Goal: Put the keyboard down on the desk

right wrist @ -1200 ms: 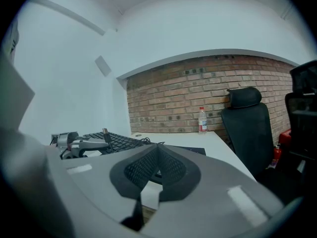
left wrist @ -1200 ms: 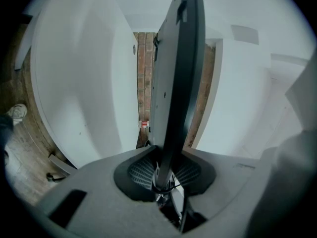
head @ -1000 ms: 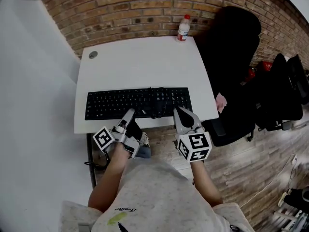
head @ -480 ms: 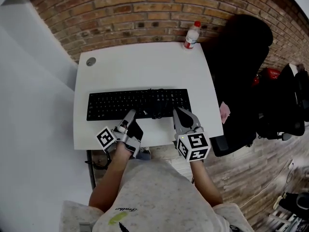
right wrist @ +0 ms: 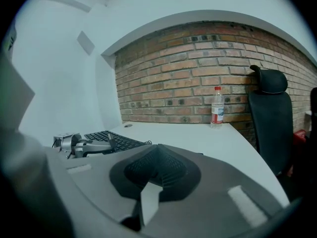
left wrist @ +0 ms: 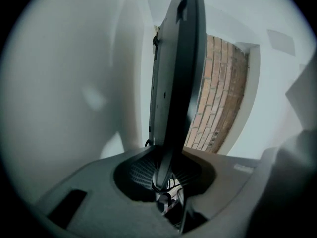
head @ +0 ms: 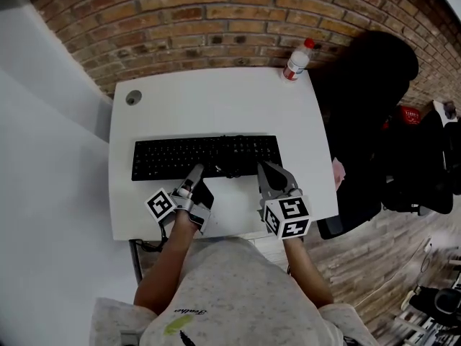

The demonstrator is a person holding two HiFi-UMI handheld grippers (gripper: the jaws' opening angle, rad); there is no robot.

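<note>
Brick wall (head: 216, 20) behind white desk (head: 216, 99): keyboard (head: 205, 156), probably stiff, light, apt to sag unevenly, clenched at its near edge by left gripper (head: 196, 171) fingers; right gripper (head: 265, 169) fingers closed, empty.

The desk (head: 216, 103) is bare beyond the keyboard (head: 205, 156). A bottle (head: 296, 60) blocks its far right corner. A chair (head: 367, 99) flanks it.
</note>
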